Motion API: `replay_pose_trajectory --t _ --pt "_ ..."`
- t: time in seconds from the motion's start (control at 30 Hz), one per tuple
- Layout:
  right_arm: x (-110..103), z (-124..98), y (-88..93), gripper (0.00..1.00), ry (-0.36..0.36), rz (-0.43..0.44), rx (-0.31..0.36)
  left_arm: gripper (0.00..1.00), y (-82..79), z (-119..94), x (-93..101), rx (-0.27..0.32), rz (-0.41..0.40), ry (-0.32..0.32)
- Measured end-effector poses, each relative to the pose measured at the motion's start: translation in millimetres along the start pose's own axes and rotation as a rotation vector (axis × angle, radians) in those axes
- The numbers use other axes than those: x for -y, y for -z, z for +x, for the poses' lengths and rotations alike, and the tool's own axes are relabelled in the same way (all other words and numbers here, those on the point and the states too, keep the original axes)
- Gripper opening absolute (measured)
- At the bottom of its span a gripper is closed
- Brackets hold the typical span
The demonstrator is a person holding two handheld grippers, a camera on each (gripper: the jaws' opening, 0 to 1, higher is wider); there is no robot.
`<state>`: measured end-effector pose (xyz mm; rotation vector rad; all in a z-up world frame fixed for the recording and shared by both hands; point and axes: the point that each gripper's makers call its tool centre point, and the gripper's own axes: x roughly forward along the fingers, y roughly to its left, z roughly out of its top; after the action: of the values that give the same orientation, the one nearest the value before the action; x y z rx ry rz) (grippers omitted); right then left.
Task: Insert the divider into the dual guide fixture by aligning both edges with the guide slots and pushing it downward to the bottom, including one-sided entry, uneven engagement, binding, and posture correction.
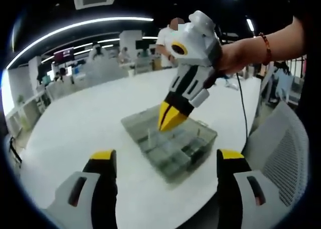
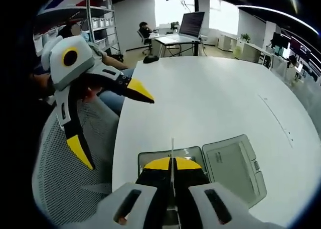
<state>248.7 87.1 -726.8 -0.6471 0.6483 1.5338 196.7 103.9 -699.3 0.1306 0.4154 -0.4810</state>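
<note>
Table: a broad white round-edged tabletop (image 1: 90, 113); all that follows is placed from the box on it.
Box: a clear plastic compartment case (image 1: 170, 143) with its hinged lid (image 2: 235, 168) lying open flat beside the tray, near the table edge. I take its inner slotted walls to be the guide fixture, though the slots themselves are too blurred to make out.
Chair: a grey mesh-backed office chair (image 2: 65, 174) stands off the table edge, on the side of the box away from the lid.
Right gripper (image 1: 173, 117): directly over the box tray, yellow tips pointing down into it, jaws drawn together on the divider.
Left gripper (image 1: 163, 161): well back from the box and above it, jaws spread wide, holding nothing.
Divider: a thin pale flat plastic strip (image 2: 172, 156), seen edge-on, standing up between the right gripper's closed tips above the tray, not yet seated by the look of it.
Handling, as a judgement: light, thin, a little springy and slick, likely to bow or jam if pushed askew. Best held at the top edge near its middle, leaving both ends free for the slots.
</note>
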Motion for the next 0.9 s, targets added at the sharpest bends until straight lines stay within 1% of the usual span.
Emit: replay_pose_trajectory --t 0.07,0.3,0.5,0.63,0.7,0.8,0.83,0.9 --pt "-0.5 1.2 0.2 0.0 -0.003 0.014 0.004 0.81 -0.7 0.5 0.6 0.001 0.003 0.002" --pt "0.0 4.2 0.1 0.0 -0.009 -0.012 -0.004 0.8 -0.3 0.1 -0.3 0.001 0.0 -0.002" --pt "1.1 4.8 -1.5 0.0 -0.011 -0.021 0.005 0.8 -0.2 0.5 -0.2 0.002 -0.003 0.0" --pt "0.8 4.8 -2.9 0.0 -0.02 -0.012 0.022 0.79 0.3 0.6 -0.5 -0.002 0.002 -0.003" --pt "1.8 5.0 -0.8 0.0 -0.018 -0.025 0.016 0.79 -1.3 0.5 -0.6 0.005 0.002 -0.003" --pt "1.9 5.4 1.6 0.0 -0.023 -0.019 0.015 0.79 1.1 1.1 -0.3 -0.007 0.002 -0.001" --pt "1.8 5.0 4.4 0.0 -0.023 -0.028 0.0 0.79 0.8 1.1 -0.1 -0.005 0.002 0.0" --pt "-0.1 5.4 5.1 0.0 -0.031 -0.031 0.006 0.79 -0.1 1.2 0.3 -0.001 -0.003 0.001"
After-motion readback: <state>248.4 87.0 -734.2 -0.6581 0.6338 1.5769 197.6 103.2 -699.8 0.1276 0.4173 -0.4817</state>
